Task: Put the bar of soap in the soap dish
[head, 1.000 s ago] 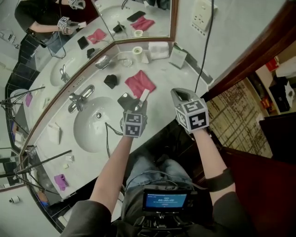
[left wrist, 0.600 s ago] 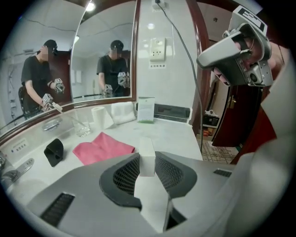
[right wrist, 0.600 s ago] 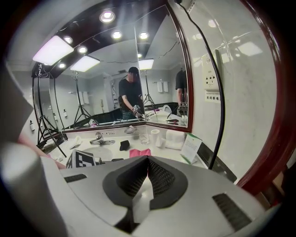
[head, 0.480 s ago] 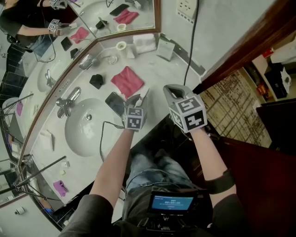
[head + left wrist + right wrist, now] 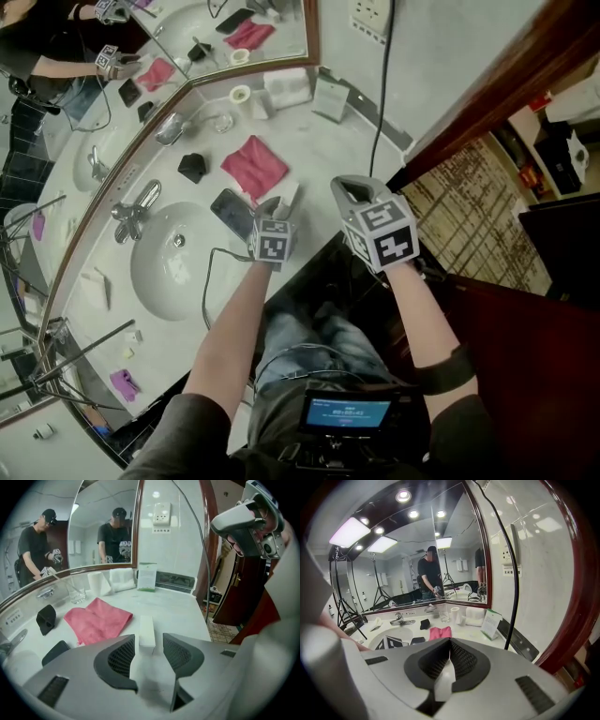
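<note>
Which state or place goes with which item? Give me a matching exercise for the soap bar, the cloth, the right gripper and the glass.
Items:
1. soap bar
2. cloth
3. right gripper
4. glass

States and places:
A. upright by the mirror
B. shut, nothing between the jaws
C. pink, flat on the counter
D. white, between the jaws of the left gripper

Pairs: 1-D, 2-C, 3-B, 4-A.

The left gripper's jaws have just been opening, with the soap bar between them and clear of the pads.
</note>
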### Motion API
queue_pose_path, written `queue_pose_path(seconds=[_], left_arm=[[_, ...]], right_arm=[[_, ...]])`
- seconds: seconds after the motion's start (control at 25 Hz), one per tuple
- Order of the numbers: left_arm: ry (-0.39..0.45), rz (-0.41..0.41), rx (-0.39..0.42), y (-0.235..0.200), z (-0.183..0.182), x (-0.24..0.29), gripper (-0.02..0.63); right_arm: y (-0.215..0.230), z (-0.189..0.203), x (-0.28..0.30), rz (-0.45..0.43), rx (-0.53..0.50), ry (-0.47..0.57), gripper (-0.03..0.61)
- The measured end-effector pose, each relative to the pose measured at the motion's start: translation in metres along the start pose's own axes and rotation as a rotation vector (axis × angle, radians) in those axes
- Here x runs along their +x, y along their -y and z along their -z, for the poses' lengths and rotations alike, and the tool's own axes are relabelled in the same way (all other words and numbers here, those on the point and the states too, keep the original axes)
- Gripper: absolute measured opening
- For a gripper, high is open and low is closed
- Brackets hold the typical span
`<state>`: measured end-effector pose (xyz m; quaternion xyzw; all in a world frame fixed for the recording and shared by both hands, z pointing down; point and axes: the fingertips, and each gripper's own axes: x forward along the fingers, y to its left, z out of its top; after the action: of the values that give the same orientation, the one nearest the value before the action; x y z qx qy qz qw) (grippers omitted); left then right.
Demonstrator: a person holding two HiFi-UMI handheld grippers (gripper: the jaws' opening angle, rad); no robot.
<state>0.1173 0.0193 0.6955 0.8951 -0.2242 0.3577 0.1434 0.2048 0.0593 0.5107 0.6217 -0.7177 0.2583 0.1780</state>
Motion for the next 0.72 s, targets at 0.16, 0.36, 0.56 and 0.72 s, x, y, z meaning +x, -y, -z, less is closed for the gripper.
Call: queue_pose_path(seconds=[0.16, 0.36, 0.56, 0.72], left_arm=[[0.027, -0.004, 0.009, 0.0, -0.008, -0.013, 0.186], [0.086, -0.048, 0.022, -0.011, -0.024, -0.059, 0.186], [0.167, -0.131, -0.036, -0.041, -0.043, -0.142, 0.182], [0.241, -0.237, -0.084, -0.074, -0.053, -0.216, 0.098]], right_arm=[[-0.003, -0.001, 0.0, -0.004, -0.002, 0.005, 0.02], [-0.006, -0.001, -0.001, -0.013, -0.002, 0.004, 0.02], [-0.005, 0.004, -0.003, -0.015, -0.013, 0.005, 0.02], [-0.005, 0.007, -0.004, -0.016, -0.014, 0.006, 0.02]])
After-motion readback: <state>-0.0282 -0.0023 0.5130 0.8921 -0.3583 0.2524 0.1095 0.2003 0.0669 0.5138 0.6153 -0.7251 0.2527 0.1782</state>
